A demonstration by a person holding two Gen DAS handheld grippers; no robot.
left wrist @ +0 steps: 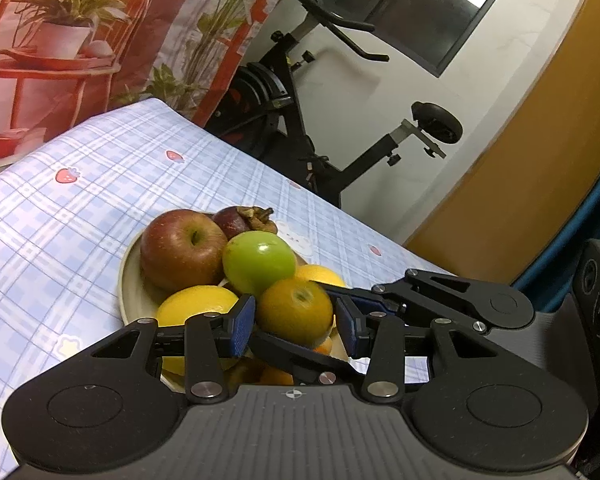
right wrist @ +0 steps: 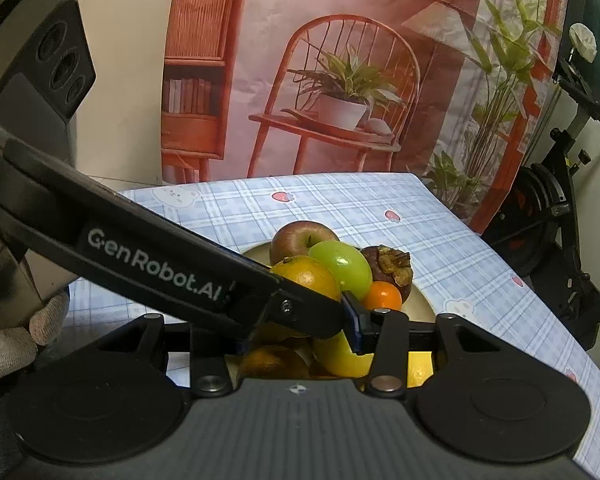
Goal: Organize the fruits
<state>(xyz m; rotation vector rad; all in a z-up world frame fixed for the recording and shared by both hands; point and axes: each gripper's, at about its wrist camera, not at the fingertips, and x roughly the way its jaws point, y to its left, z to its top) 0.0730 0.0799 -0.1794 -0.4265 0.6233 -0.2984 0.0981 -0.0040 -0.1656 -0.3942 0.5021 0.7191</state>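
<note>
- The left gripper's blue-padded fingers (left wrist: 244,326) stand partly open on either side of a round orange citrus fruit (left wrist: 295,311) at lower centre of the left view; whether the pads press it I cannot tell
- The left gripper (left wrist: 296,326) shows in the right view as a black arm lettered "GenRobot.AI" (right wrist: 156,264) running from upper left to centre, with a gloved hand (right wrist: 20,332) at the left edge
- The right gripper (right wrist: 300,334) has one blue finger (right wrist: 354,320) showing beside a yellow lemon (right wrist: 346,354); its other finger is hidden, so its grip is unclear
- A cream round plate (left wrist: 130,280) on the blue plaid tablecloth (left wrist: 60,240) holds a red apple (left wrist: 182,250), a green apple (left wrist: 259,263) and a dark purple mangosteen (left wrist: 244,220)
- Only the right view shows a small tangerine (right wrist: 385,295); only the left view shows an exercise bike's saddle (left wrist: 438,122) at upper right
</note>
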